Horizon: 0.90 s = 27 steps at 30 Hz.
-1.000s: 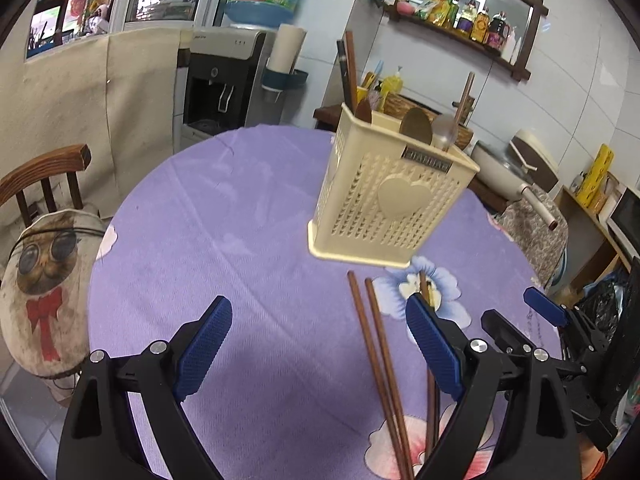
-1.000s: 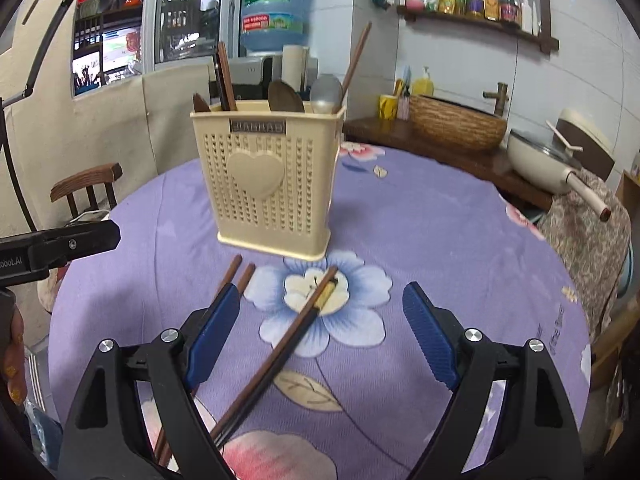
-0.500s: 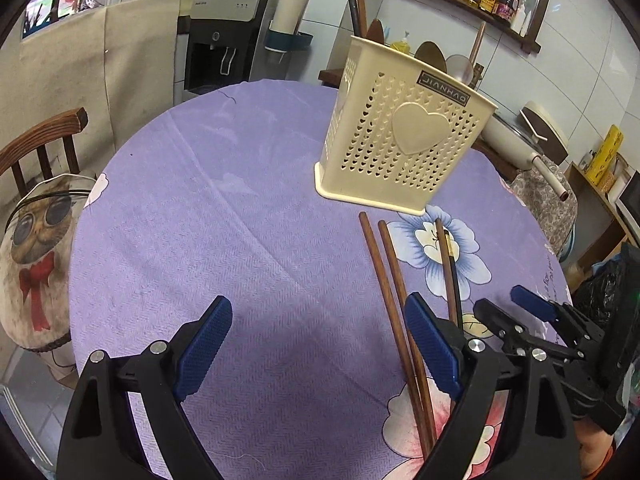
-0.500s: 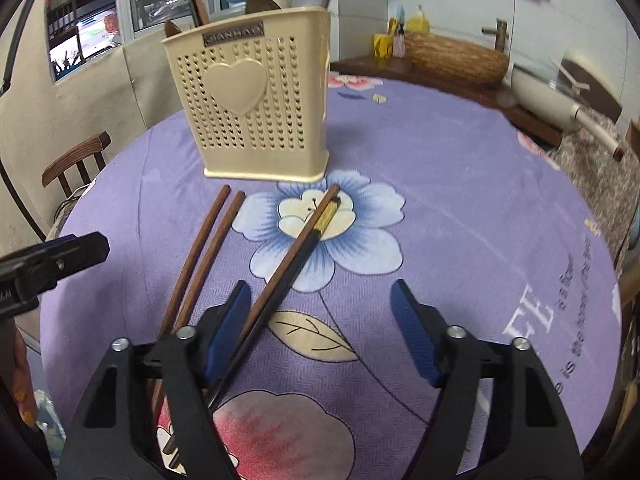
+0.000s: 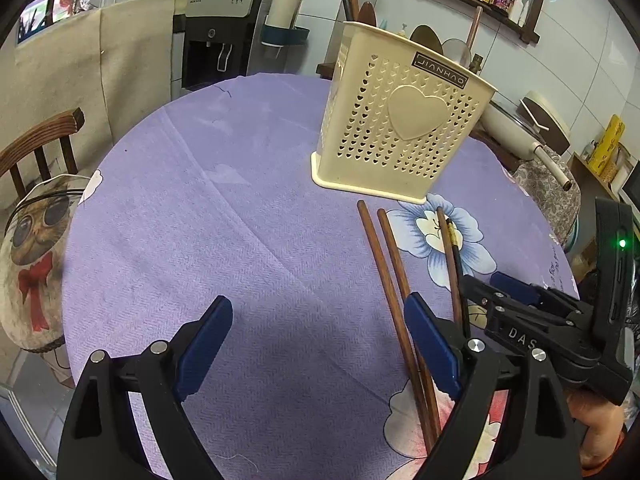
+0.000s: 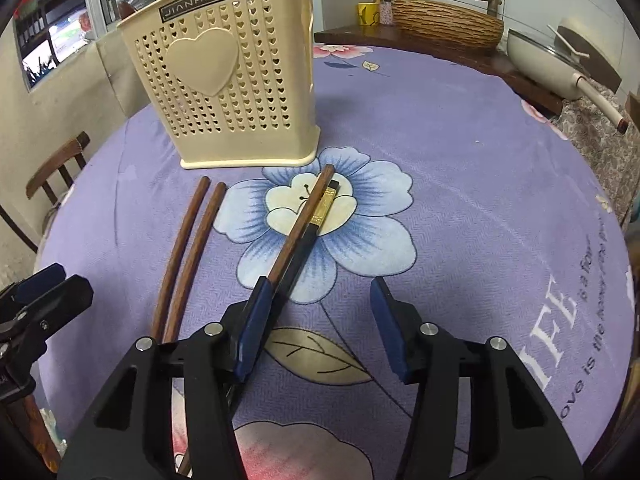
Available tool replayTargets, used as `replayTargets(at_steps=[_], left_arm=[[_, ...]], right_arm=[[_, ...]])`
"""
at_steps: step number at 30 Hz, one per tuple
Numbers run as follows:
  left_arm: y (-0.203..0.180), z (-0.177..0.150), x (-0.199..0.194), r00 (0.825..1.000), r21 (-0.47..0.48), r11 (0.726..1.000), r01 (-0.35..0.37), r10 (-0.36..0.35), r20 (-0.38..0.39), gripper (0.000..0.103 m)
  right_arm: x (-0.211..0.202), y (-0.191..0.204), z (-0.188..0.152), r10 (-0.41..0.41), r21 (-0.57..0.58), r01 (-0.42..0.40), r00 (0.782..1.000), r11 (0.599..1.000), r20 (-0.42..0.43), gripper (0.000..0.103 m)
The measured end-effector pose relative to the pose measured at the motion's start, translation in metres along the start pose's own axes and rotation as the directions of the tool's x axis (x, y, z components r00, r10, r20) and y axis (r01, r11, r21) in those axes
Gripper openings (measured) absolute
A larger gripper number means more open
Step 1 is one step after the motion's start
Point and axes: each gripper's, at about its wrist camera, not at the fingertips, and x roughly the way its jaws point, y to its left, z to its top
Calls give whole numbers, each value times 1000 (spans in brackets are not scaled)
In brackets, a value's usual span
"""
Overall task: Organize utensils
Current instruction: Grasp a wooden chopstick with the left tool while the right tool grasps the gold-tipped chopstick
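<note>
Here the right gripper (image 6: 316,320), fingers spread like the left gripper's (image 5: 316,344), risks pinching both chopsticks (image 6: 298,236) before the holder (image 6: 224,68), or nudging one away

Even, fairly bright indoor light is filling both views. The purple tablecloth (image 6: 460,168) is showing a soft, diffuse shadow just beyond the near blue pads (image 5: 204,340) in the left view. The white wall tiles (image 5: 576,52) at far right are glaring slightly. Fisheye bending is curving the table edge and darkening the corners into black vignette. The center is staying sharp; the edges are softening.
</note>
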Motion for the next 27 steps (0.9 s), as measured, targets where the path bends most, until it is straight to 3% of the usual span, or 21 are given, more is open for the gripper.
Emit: replayTargets(at_steps=[7, 17, 23, 27], left_arm=[[-5, 1, 5, 1000, 20, 1000, 5, -5, -11, 84], [-22, 13, 26, 998, 71, 997, 27, -23, -52, 60], [-32, 23, 44, 994, 70, 996, 63, -56, -93, 46], [-37, 29, 56, 993, 87, 995, 51, -41, -113, 36]], right_arm=[[7, -8, 9, -24, -9, 24, 999, 1000, -29, 41], [23, -13, 30, 8, 33, -8, 1000, 999, -20, 23], [29, -15, 39, 39, 49, -38, 999, 998, -21, 19], [32, -20, 44, 61, 69, -59, 998, 996, -25, 17]])
